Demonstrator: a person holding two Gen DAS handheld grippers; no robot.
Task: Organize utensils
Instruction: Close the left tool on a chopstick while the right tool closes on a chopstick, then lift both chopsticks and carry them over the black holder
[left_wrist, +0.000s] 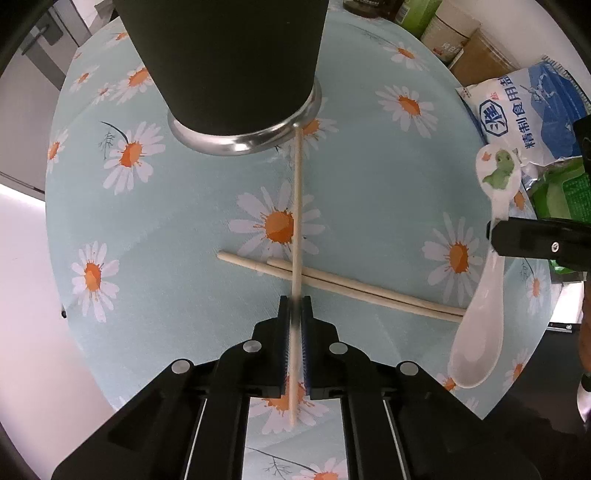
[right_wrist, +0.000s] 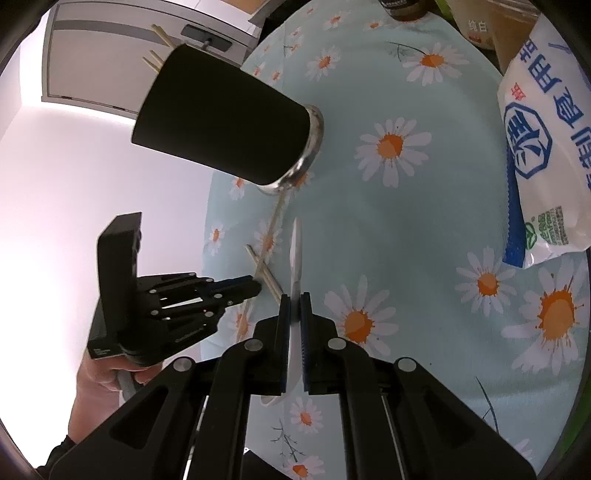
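Observation:
My left gripper (left_wrist: 295, 301) is shut on a wooden chopstick (left_wrist: 297, 206) that points toward the base of a black utensil cup (left_wrist: 225, 62) with a steel rim. Two more chopsticks (left_wrist: 354, 288) lie crossed under it on the daisy tablecloth. My right gripper (right_wrist: 294, 299) is shut on the handle of a white ceramic spoon (right_wrist: 296, 251), held above the table; the spoon also shows in the left wrist view (left_wrist: 484, 295). In the right wrist view the cup (right_wrist: 225, 122) holds several chopsticks (right_wrist: 159, 48), and the left gripper (right_wrist: 255, 286) sits left of the spoon.
A white and blue salt bag (left_wrist: 532, 110) lies at the table's right side, also in the right wrist view (right_wrist: 546, 147). Green packets (left_wrist: 561, 195) and boxes and jars (left_wrist: 454, 33) stand along the far right edge. The round table's edge (left_wrist: 62, 258) drops off on the left.

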